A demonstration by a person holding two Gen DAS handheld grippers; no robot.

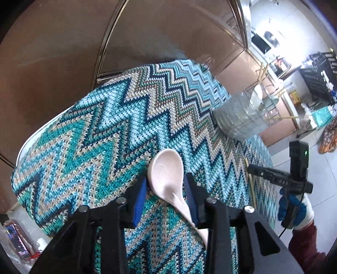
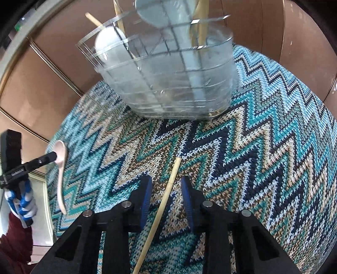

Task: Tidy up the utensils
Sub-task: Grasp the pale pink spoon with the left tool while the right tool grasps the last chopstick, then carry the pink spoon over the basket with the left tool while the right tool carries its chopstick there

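Observation:
A pale pink spoon (image 1: 165, 170) lies bowl-forward between the blue pads of my left gripper (image 1: 166, 178), which press on both sides of its bowl. The right wrist view shows the same spoon (image 2: 61, 156) at the left gripper's tips (image 2: 52, 157). A wooden chopstick (image 2: 170, 185) lies on the zigzag cloth (image 2: 263, 137) between the pads of my right gripper (image 2: 166, 179), with a gap on each side. A clear utensil holder (image 2: 168, 84) stands beyond it, holding a white spoon (image 2: 107, 44), a grey-blue spoon (image 2: 155, 12) and chopsticks.
The round table's knitted cloth (image 1: 94, 126) reaches the edge, with brown panelled walls (image 1: 63, 52) close behind. The holder (image 1: 242, 118) sits at the table's far right. A gloved hand (image 1: 294, 208) carries the right gripper (image 1: 252, 169). Black crates (image 1: 320, 78) stand in the room beyond.

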